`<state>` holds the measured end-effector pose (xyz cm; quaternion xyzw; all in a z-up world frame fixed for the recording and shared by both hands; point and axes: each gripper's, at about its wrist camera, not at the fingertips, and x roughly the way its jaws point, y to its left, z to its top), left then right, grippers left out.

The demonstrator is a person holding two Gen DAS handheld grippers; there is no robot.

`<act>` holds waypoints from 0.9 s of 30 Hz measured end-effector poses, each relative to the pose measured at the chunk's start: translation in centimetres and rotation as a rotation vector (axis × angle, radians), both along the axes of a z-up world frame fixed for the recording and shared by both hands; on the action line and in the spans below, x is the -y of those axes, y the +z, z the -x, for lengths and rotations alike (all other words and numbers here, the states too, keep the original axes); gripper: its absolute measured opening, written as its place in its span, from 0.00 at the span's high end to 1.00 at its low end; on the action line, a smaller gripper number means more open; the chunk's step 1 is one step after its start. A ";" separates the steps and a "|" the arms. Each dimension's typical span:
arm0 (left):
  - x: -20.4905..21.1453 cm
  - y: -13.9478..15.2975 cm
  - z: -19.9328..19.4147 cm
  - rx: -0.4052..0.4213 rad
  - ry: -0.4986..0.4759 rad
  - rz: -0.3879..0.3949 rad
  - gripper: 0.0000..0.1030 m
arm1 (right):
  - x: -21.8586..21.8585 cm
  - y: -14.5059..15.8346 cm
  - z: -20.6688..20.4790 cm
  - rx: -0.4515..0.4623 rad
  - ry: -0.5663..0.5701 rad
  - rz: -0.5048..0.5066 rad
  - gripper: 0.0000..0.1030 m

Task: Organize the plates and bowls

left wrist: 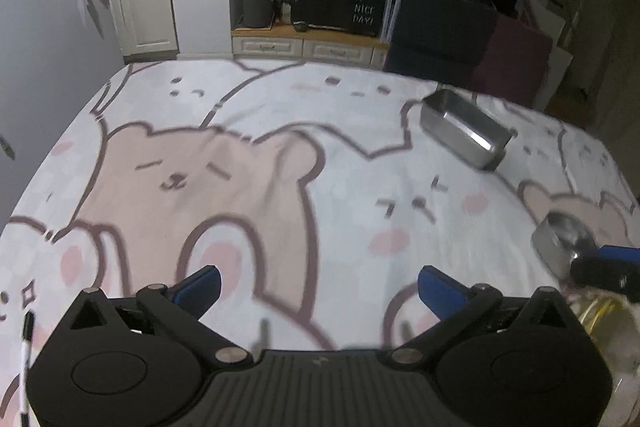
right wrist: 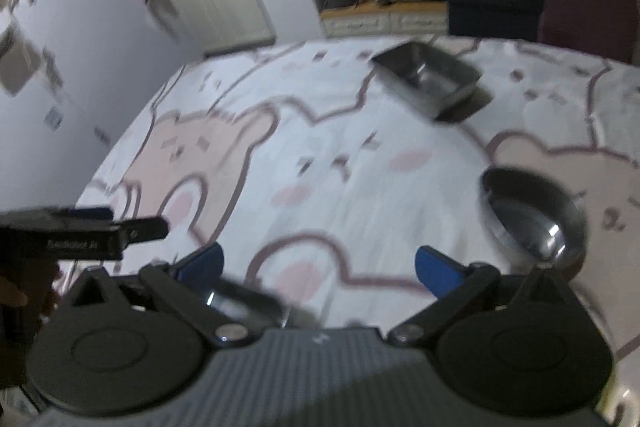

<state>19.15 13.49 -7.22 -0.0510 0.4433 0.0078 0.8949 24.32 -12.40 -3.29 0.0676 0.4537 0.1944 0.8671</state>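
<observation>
A tabletop covered in a pale cartoon-bear cloth (left wrist: 256, 163) fills both wrist views, its pink and beige bears outlined in brown. Beyond the far edge lies a dim room: white cabinets (left wrist: 140, 11) at far left, a low wooden-topped drawer unit (left wrist: 304, 45) in the middle, a dark bin (left wrist: 256, 9) on it, and a black sign reading "HAVE A NICE DAY!" (left wrist: 362, 5). A dark blue chair (left wrist: 440, 35) and a maroon one (left wrist: 520, 63) stand against the table's far right side.

Three metal vessels can be counted. One rectangular steel tray (right wrist: 430, 77) sits far on the right of the cloth. One round steel bowl (right wrist: 532, 215) rests nearer, just right of the right gripper (right wrist: 320, 263). A third shiny piece (right wrist: 240, 301), probably a plate or shallow bowl, lies low and near, below that gripper's left finger; blur and the gripper body hide most of it. A pen (left wrist: 26, 351) lies at the near left edge in the left wrist view.

Two grippers are seen, one per hand. The left gripper (left wrist: 318, 285) has its blue-padded fingers spread wide over bare cloth, nothing between them. The right gripper's fingers are likewise spread wide and grasp nothing. Each tool appears at the edge of the other's view.
</observation>
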 end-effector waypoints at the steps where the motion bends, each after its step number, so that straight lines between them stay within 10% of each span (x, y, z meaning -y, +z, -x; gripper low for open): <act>1: 0.3 0.2 -0.5 0.010 0.003 0.007 0.00 | 0.8 0.4 -0.6 0.016 -0.029 -0.015 0.00; 17: 8.5 0.1 -13.5 0.135 -0.039 0.017 0.00 | 10.5 -2.2 -13.0 -0.027 -0.468 -0.160 0.00; 27: 11.8 -3.3 -24.1 0.180 -0.136 -0.191 0.00 | 9.4 -6.9 -19.5 -0.161 -0.512 -0.175 0.00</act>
